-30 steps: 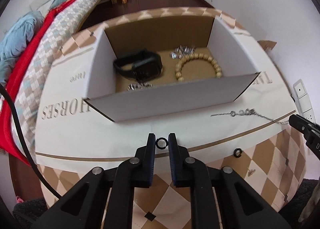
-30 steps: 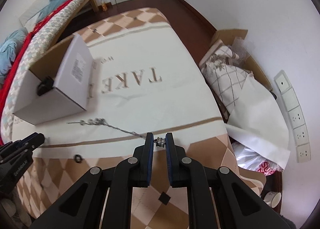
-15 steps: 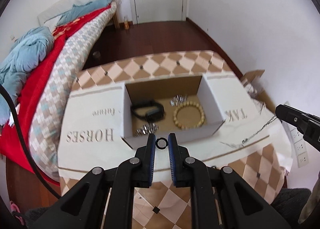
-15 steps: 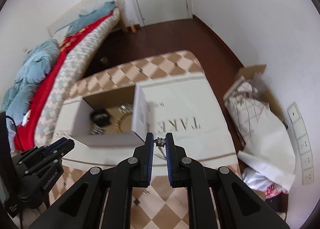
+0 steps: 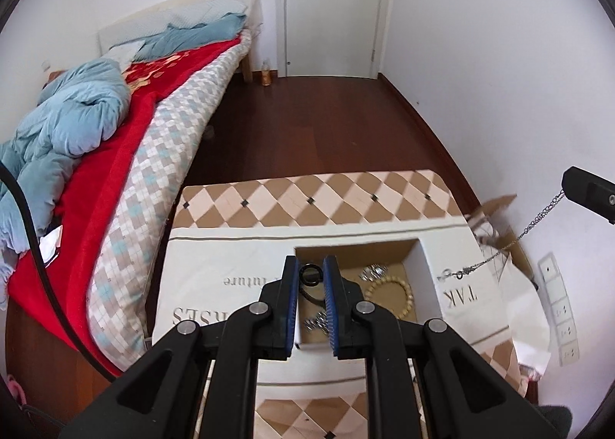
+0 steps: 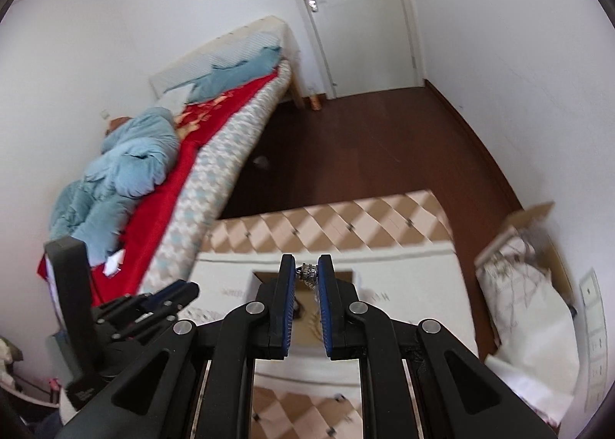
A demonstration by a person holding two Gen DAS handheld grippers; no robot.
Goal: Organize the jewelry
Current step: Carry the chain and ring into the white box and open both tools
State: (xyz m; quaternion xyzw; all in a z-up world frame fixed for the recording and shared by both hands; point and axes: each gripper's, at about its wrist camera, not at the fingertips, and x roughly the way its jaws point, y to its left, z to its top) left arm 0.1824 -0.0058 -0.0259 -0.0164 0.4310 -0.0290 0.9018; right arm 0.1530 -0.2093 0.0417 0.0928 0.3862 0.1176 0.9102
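Black left claw (image 5: 311, 273) and right claw (image 6: 306, 270), blue pads, silver pivot screws.

Box (image 5: 426, 277) on table (image 5: 307, 204), at 6 o'clock in left wrist view. Inside box: bead bracelet (image 5: 388, 293) at 3 o'clock side, metal cluster (image 5: 372, 272) behind it toward 12, second cluster (image 5: 317, 322) near front wall. Chain (image 5: 496, 252) hangs over table's 3 o'clock edge. Bed (image 5: 115, 154) at 9 o'clock of table; door (image 5: 330, 9) at 12; wall sockets (image 5: 557, 308) at 3.

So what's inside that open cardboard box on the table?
Inside the open cardboard box: a wooden bead bracelet, silver jewellery pieces and, and a black band mostly hidden behind the left tongs.
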